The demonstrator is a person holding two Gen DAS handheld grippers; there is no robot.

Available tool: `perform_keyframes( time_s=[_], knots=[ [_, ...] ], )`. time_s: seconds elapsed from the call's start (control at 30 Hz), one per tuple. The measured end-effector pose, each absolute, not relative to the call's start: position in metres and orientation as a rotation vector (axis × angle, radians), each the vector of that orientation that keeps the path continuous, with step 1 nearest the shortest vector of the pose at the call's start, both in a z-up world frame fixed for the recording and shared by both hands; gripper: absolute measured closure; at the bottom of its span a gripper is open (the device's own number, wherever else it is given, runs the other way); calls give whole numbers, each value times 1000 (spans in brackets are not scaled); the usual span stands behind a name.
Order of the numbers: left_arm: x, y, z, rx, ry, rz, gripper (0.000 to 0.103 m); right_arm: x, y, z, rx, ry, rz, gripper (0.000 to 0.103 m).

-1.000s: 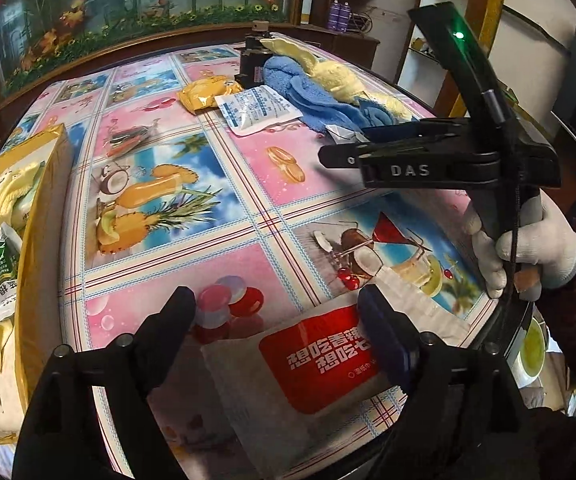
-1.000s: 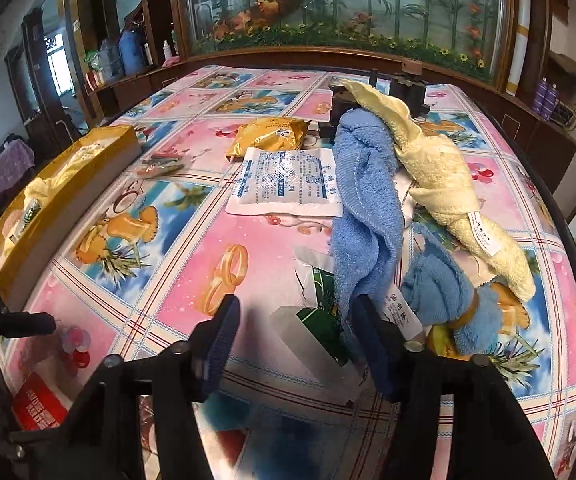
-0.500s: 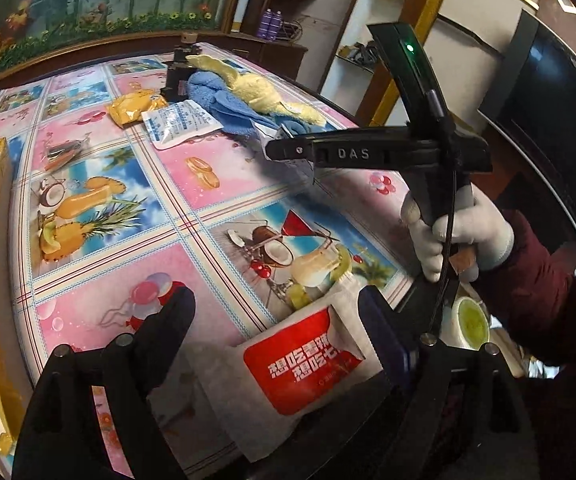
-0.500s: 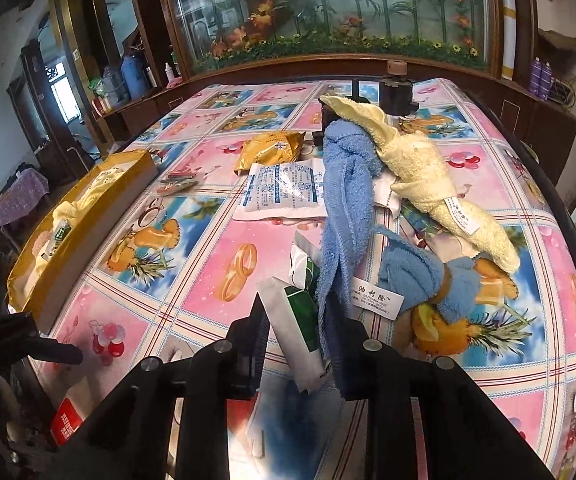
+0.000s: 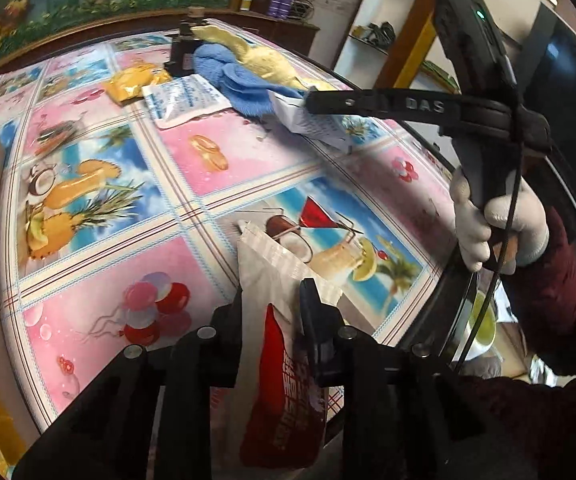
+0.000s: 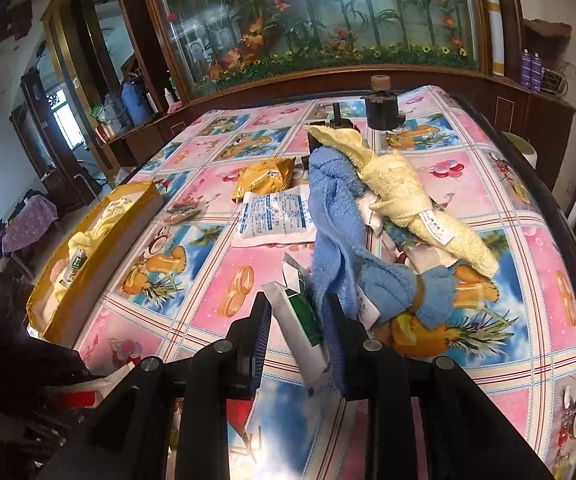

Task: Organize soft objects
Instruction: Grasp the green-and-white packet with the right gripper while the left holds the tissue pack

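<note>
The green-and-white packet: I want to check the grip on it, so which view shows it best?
The right wrist view: the green-and-white packet stands between the right gripper fingers, with its green print visible. The left wrist view shows only its pale side at the gripper tip.

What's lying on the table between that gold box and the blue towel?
In the right wrist view, a white printed packet lies between the gold box and the blue towel, on bare patterned cloth.

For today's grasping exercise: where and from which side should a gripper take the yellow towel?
Grip the yellow towel at its rolled middle, coming from above with fingers across its width. It lies diagonally over the blue towel, raised there and free of the packets.
</note>
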State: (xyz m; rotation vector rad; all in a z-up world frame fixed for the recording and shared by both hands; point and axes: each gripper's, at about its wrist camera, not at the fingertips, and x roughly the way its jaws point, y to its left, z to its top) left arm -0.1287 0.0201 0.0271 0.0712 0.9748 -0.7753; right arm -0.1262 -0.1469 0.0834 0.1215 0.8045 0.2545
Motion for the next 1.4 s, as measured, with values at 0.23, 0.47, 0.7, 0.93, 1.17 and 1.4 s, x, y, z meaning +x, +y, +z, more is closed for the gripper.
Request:
perform_keyframes(
  time_s=[0.23,0.47,0.7,0.93,1.17,1.4],
  knots=[
    [-124,57,36,-89,940,-718,84,-139,-167,91,117,760,189,28],
    [-122,71,38,-174,918,-705,88,-128,-126,58,-69,874,268,33],
    [-126,85,51,-188,901,-690,88,-131,-122,53,-119,915,252,71],
    [-148,55,45,131,891,-642,21,-130,-130,49,-94,939,257,62],
    [-146,39,17,273,983,-638,33,-137,-127,49,-102,947,264,69],
    [-137,58,30,90,959,-639,82,-158,-135,65,-23,929,297,70]
  ],
)
